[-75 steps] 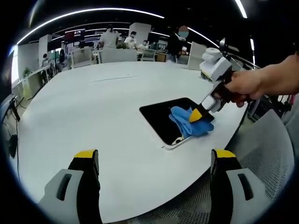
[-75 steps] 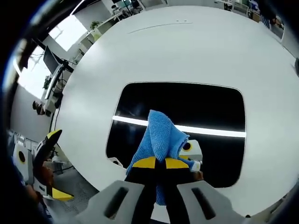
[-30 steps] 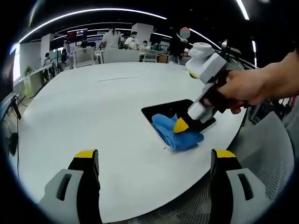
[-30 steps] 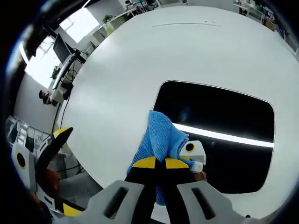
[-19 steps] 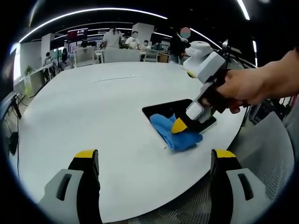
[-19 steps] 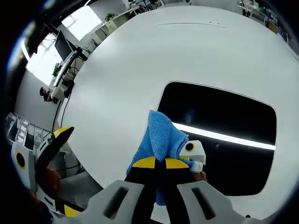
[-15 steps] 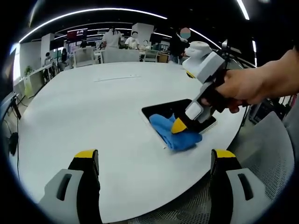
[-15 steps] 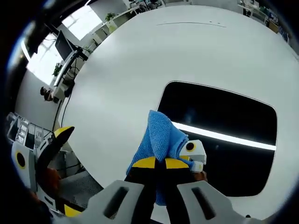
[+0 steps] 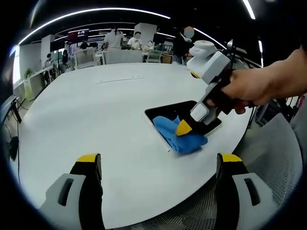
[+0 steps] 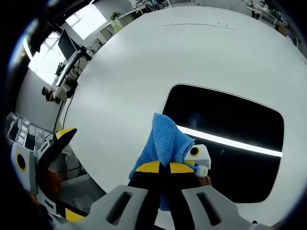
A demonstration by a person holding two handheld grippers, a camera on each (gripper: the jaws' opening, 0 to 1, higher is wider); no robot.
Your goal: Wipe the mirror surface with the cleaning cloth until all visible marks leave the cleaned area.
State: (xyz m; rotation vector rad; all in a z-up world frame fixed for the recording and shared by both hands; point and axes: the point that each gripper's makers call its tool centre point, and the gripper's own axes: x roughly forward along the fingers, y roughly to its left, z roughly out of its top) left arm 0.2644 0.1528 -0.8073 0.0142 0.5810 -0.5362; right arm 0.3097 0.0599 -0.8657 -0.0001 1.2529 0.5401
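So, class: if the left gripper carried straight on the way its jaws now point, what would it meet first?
Probably the bare white table: the left gripper hangs open over its near edge. The blue cloth and mirror lie off to the right of that line, though depth is uncertain.

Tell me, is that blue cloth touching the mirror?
Touching. In the left gripper view the blue cloth, pinched by the right tool, lies pressed on the mirror's corner.

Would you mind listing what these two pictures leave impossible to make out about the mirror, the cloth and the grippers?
- Marks on the mirror: right gripper view, the glass reads black with a reflected light strip; smudges are too faint to tell.
- Mirror under the blue cloth: covered by the cloth in both views.
- The mirror's near corner: left gripper view, hidden behind the right gripper and the cloth.
- Left gripper: the dark rim cuts off its body.
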